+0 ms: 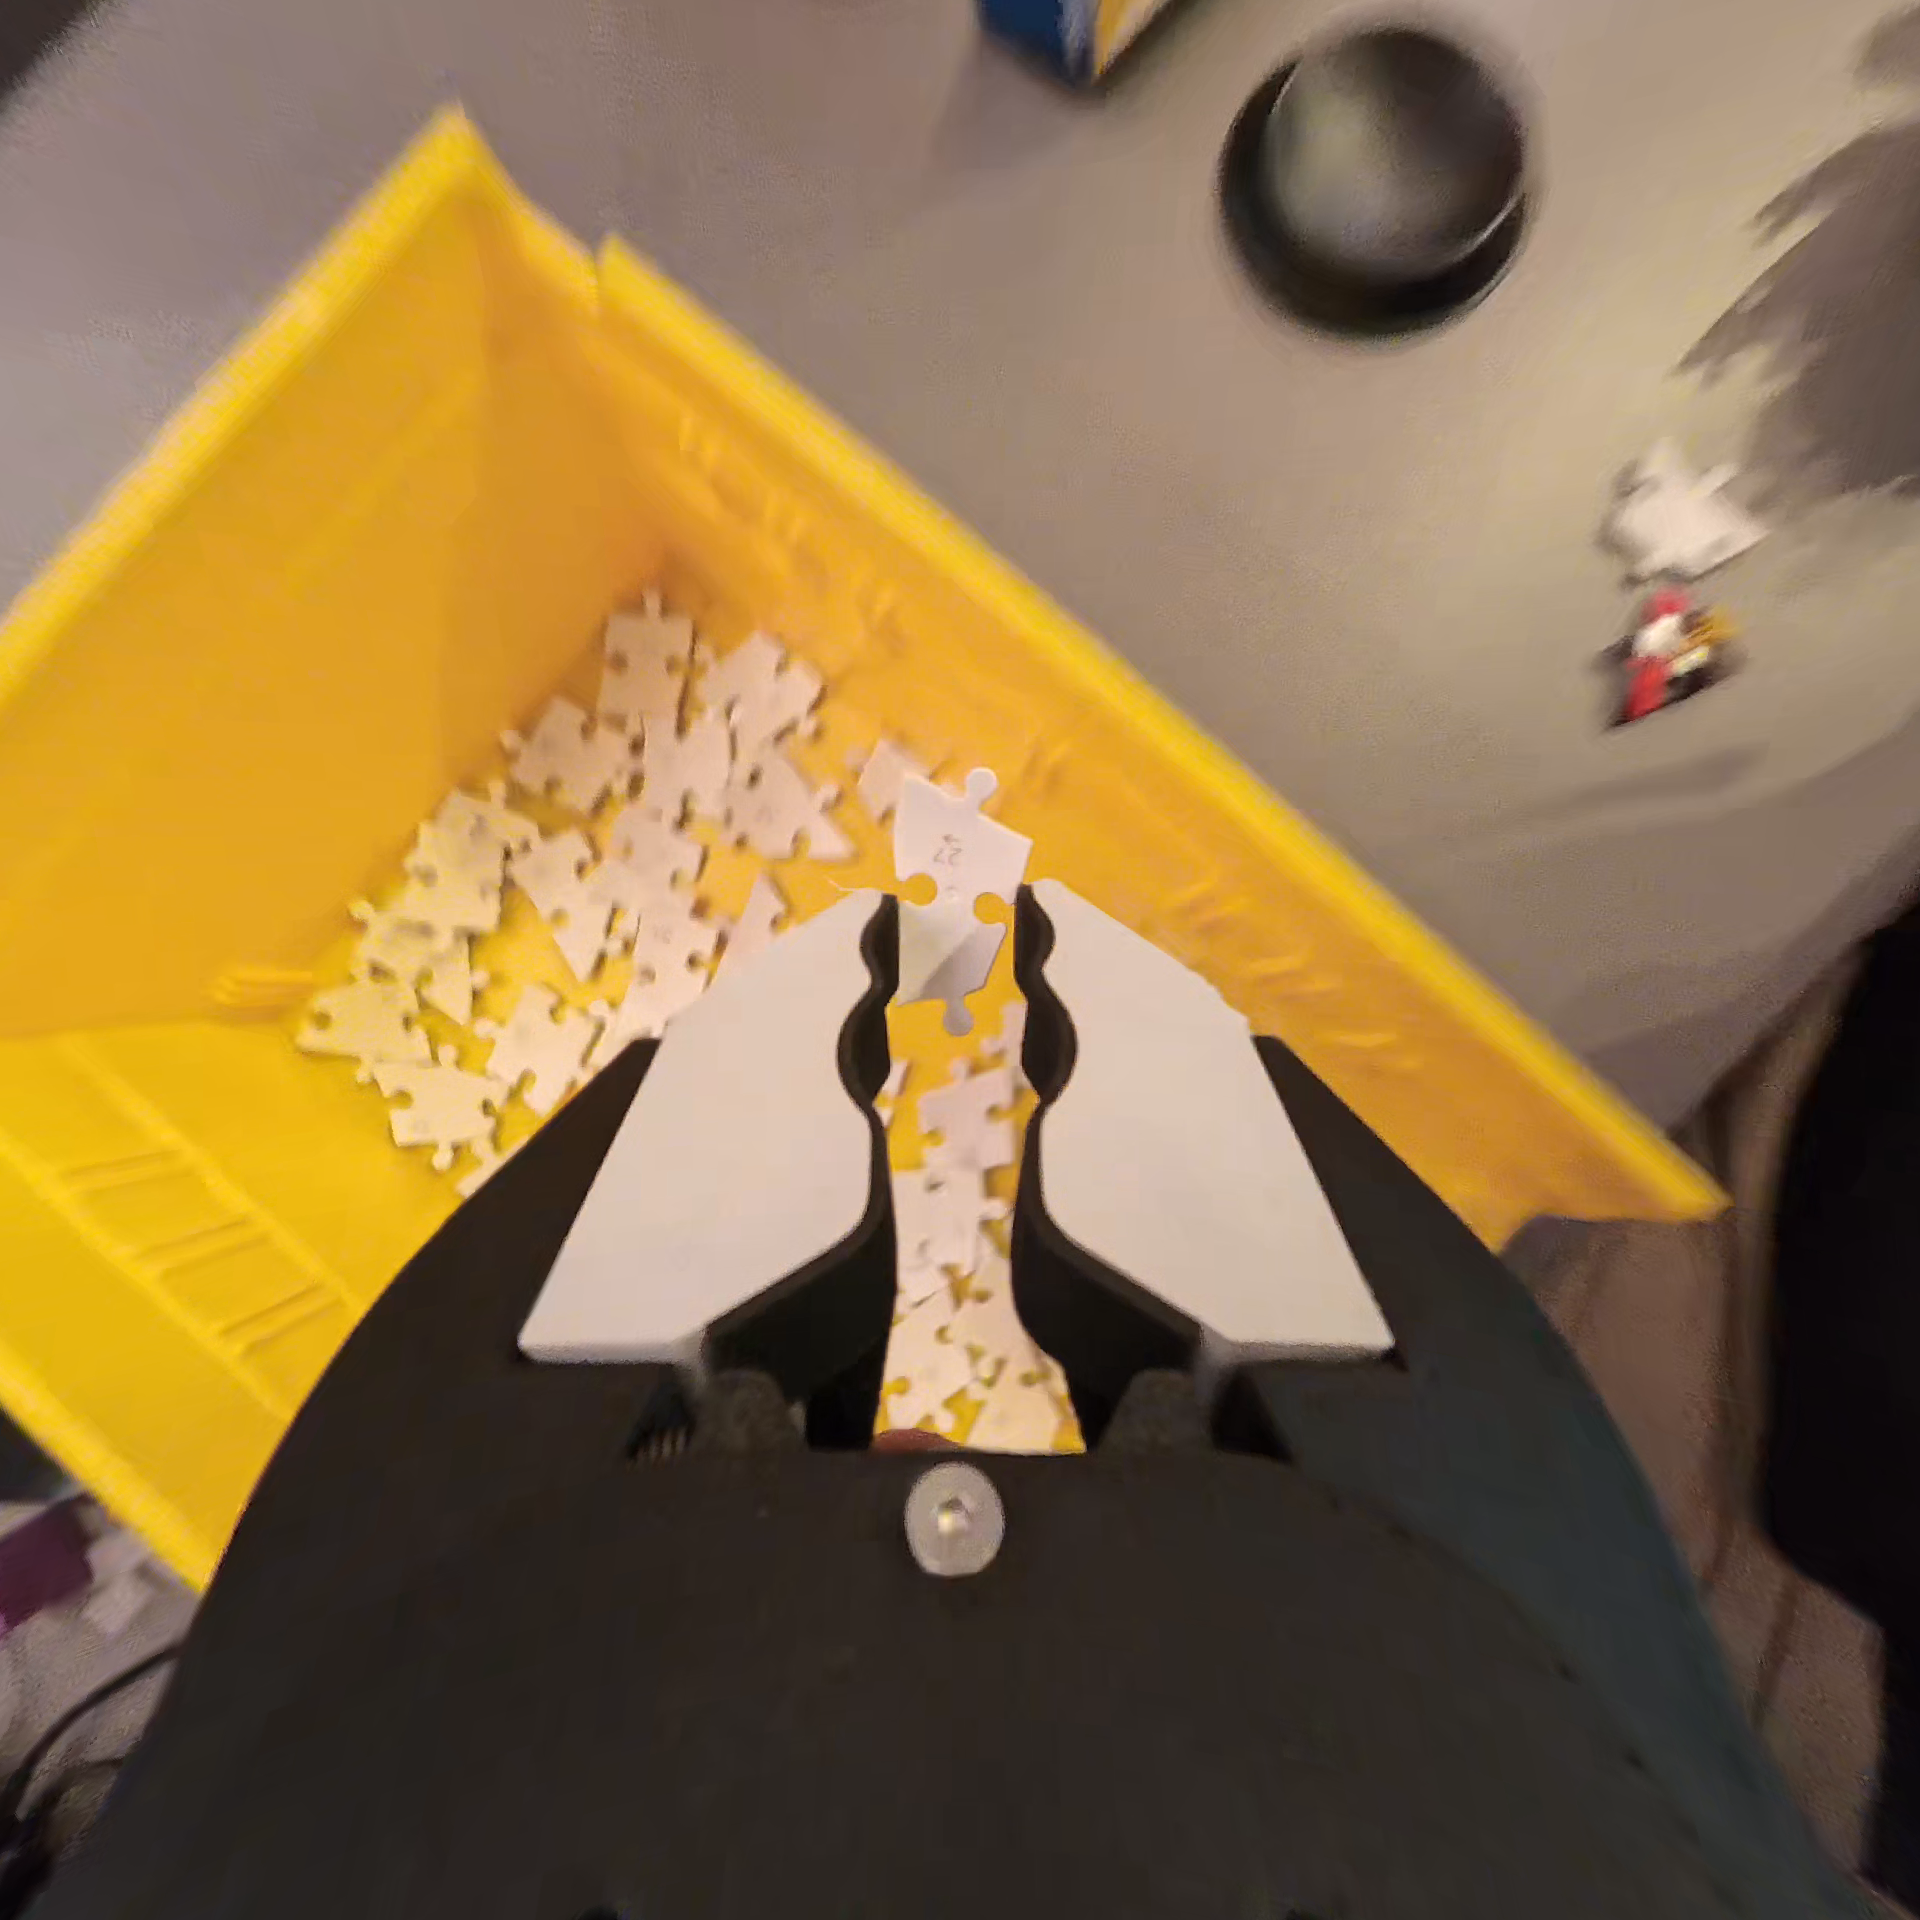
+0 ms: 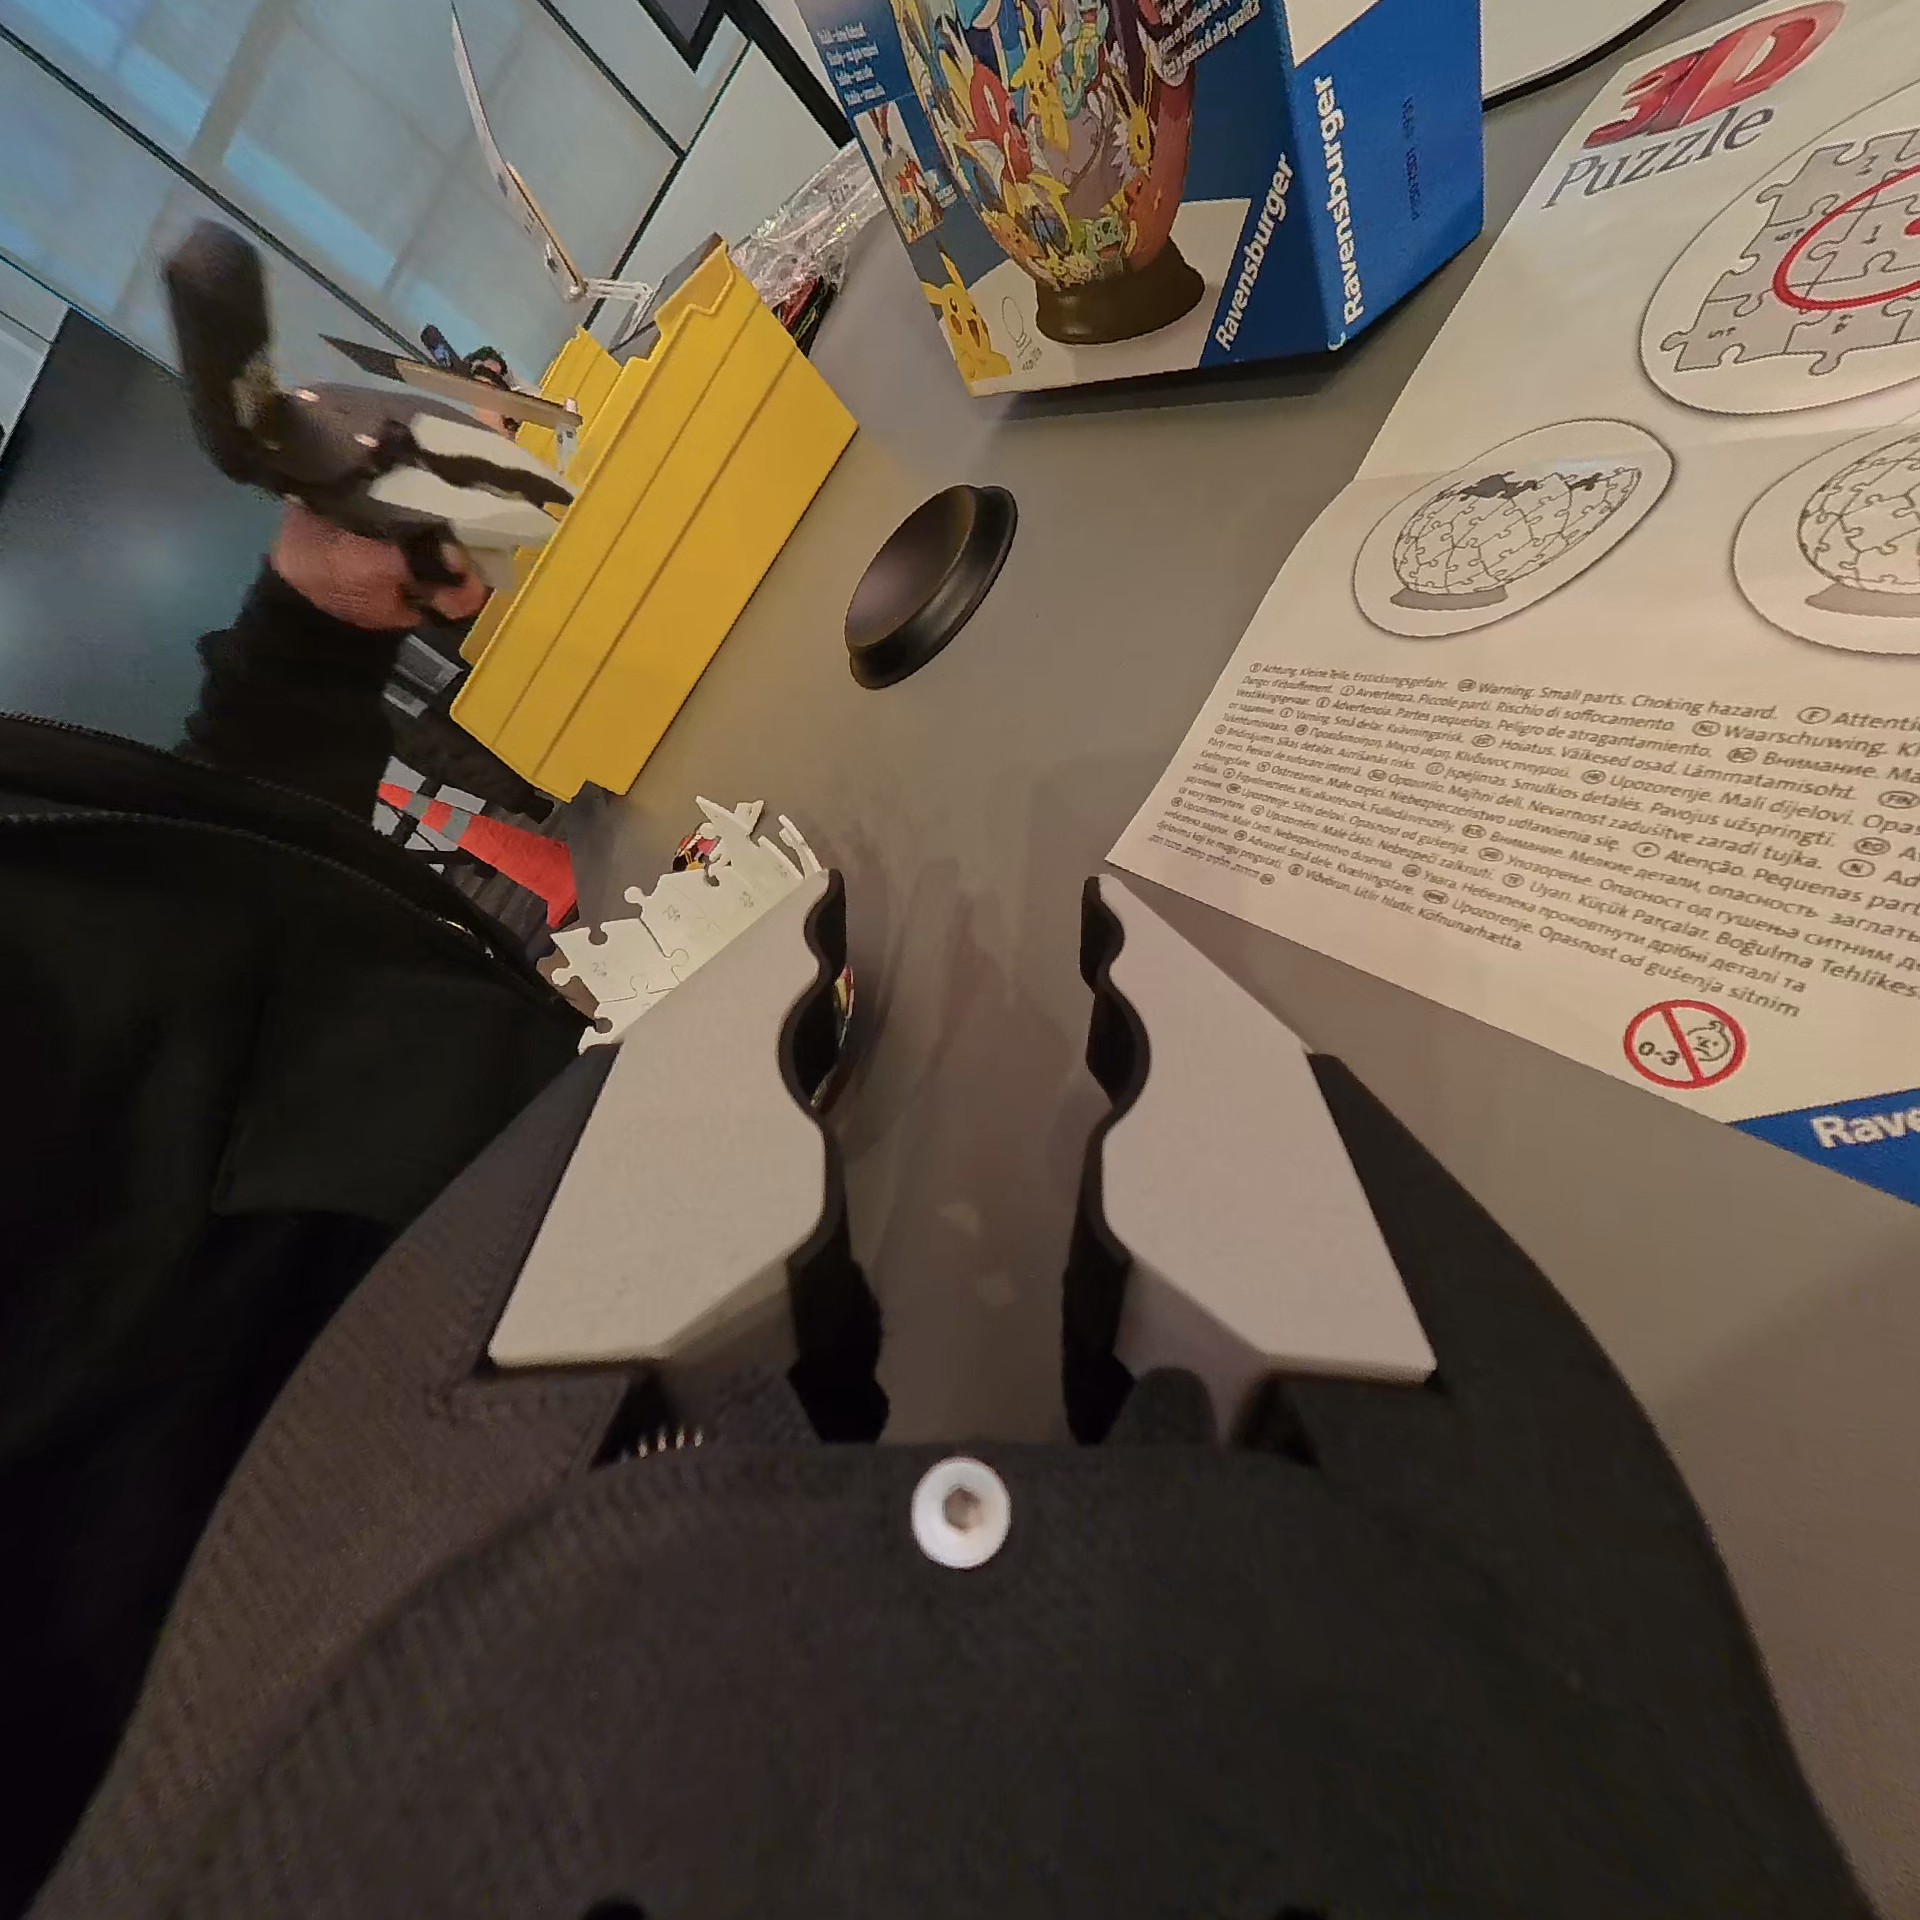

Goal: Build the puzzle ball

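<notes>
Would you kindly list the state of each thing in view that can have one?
Left gripper: shut on a puzzle piece.
Puzzle piece: pinched at the fingertips, lifted above the bin.
Yellow bin: open, loose white pieces inside.
Right gripper: open, empty, over the grey table.
Black stand: on the table, nothing on it.
Joined pieces: partly assembled, on the table.
Instruction sheet: unfolded, flat.
Puzzle box: on the table.

Grey matte tabletop (image 2: 1049, 665) fills most of right wrist view, soft sheen, faint shadows. Beyond far-left edge: large glass panels (image 2: 312, 135), pale blue-grey, dark frame lines crossing. Left wrist view: same grey surface (image 1: 1247, 499), motion-blurred; brownish floor (image 1: 1662, 1351) past table edge at lower right.
</notes>
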`<state>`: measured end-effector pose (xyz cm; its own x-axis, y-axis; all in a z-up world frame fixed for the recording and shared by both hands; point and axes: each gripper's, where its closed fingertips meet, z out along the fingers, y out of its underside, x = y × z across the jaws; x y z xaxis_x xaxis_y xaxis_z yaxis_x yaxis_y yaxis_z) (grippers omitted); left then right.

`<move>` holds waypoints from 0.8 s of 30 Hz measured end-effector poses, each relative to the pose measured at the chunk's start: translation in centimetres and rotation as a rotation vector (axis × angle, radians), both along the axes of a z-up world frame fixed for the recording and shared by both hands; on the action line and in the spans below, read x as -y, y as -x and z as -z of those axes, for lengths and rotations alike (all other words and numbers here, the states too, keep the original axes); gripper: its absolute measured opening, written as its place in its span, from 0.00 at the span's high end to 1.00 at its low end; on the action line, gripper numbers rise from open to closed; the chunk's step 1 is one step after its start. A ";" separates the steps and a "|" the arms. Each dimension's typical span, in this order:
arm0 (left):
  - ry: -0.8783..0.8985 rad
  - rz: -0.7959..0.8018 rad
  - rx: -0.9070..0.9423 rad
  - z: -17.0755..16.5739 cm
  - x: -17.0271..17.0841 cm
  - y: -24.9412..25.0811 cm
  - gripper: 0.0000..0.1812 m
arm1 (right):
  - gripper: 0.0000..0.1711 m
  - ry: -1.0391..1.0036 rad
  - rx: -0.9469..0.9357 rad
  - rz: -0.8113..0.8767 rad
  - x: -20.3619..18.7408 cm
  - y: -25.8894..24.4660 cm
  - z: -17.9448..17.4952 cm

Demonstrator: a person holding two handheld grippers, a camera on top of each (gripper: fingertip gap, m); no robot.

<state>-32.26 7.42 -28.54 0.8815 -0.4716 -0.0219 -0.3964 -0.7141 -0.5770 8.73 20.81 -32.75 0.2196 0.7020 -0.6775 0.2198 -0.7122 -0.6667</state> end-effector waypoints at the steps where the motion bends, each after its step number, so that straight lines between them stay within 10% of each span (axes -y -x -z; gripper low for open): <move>1: -0.042 0.016 0.014 -2.0 -0.3 -1.4 0.88 | 0.74 0.000 0.001 0.000 0.0 0.0 0.0; 5: -0.162 0.144 0.202 -7.5 -1.4 -10.5 0.89 | 0.74 0.000 0.000 -0.003 0.0 0.0 0.0; 11: -0.069 0.218 0.169 -2.4 -1.7 -22.2 0.88 | 0.74 -0.002 0.000 -0.013 0.2 0.1 0.0; 16: 0.009 0.164 -0.018 4.7 -2.1 -22.3 0.88 | 0.74 -0.007 -0.005 -0.019 0.3 0.1 -0.1; 24: 0.060 0.067 0.007 7.3 -2.1 -20.6 0.88 | 0.74 -0.007 -0.002 -0.023 0.4 0.1 -0.1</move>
